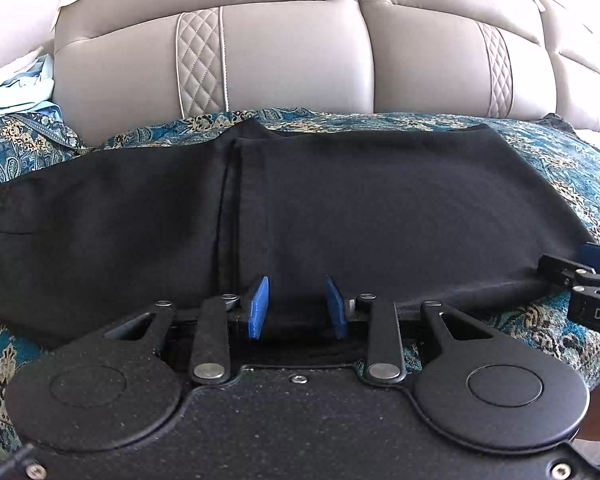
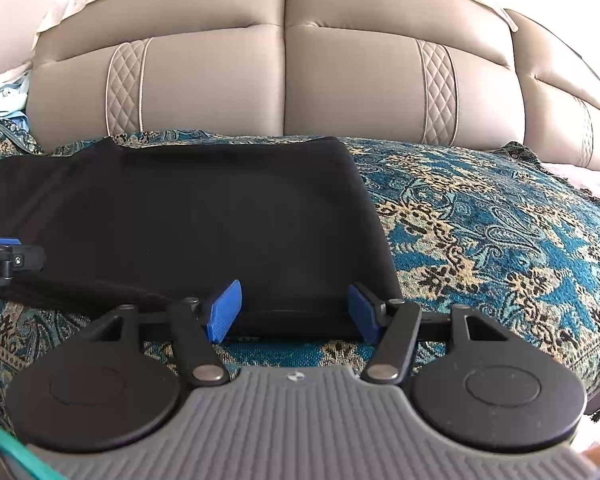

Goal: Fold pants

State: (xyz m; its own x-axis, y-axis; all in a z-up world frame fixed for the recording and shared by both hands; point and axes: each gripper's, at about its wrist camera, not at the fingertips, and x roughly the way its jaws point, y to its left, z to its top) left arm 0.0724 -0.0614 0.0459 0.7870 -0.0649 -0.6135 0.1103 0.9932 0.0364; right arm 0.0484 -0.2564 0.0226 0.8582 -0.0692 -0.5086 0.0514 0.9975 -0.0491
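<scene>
The black pants (image 1: 300, 208) lie partly folded on the patterned teal throw (image 2: 500, 232), in front of the tan sofa backrest (image 1: 292, 64); their near hem runs along the throw's front edge. My left gripper (image 1: 298, 308) sits at that near hem, near the pants' vertical fold line, jaws narrowed with dark cloth between the blue pads; whether the pads actually press it I cannot tell. My right gripper (image 2: 296, 312) straddles the near right corner of the pants, jaws standing wide, pads not touching the cloth. Risk, as I judge it: if only one layer is caught at the hem, lifting would peel the fold apart; uneven lifting between my two hands would skew the edge. The pants' left end runs out of view, and the black fabric hides its layer count.
</scene>
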